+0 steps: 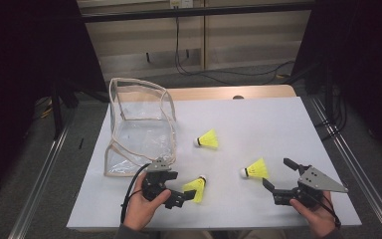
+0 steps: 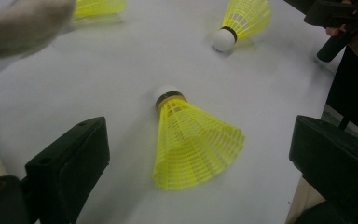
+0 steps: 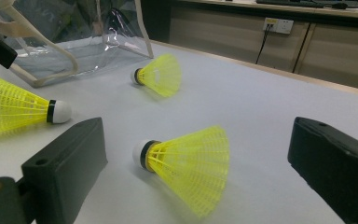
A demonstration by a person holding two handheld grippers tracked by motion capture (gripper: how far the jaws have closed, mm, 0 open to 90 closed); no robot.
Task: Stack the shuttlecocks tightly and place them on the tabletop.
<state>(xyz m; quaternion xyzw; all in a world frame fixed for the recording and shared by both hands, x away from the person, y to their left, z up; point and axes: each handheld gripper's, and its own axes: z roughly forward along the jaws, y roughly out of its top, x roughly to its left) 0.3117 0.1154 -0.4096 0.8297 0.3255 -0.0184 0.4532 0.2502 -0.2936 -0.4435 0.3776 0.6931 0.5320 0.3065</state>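
Three yellow shuttlecocks with white cork heads lie on the white table (image 1: 263,114). The nearest-left shuttlecock (image 1: 195,188) (image 2: 193,144) lies between the wide-apart jaws of my left gripper (image 1: 181,190) (image 2: 198,140), which is open and not touching it. A second shuttlecock (image 1: 254,170) (image 3: 186,163) rests just in front of my right gripper (image 1: 276,173) (image 3: 196,135), also open, with its jaws on either side of the skirt. The third shuttlecock (image 1: 208,140) (image 3: 158,74) lies farther back near a clear plastic bag (image 1: 139,124) (image 3: 74,42).
The clear bag with beige trim stands open at the table's left back. The table's wooden far edge (image 1: 229,92) and metal side rails (image 1: 348,159) border the work area. Cables run over the floor behind.
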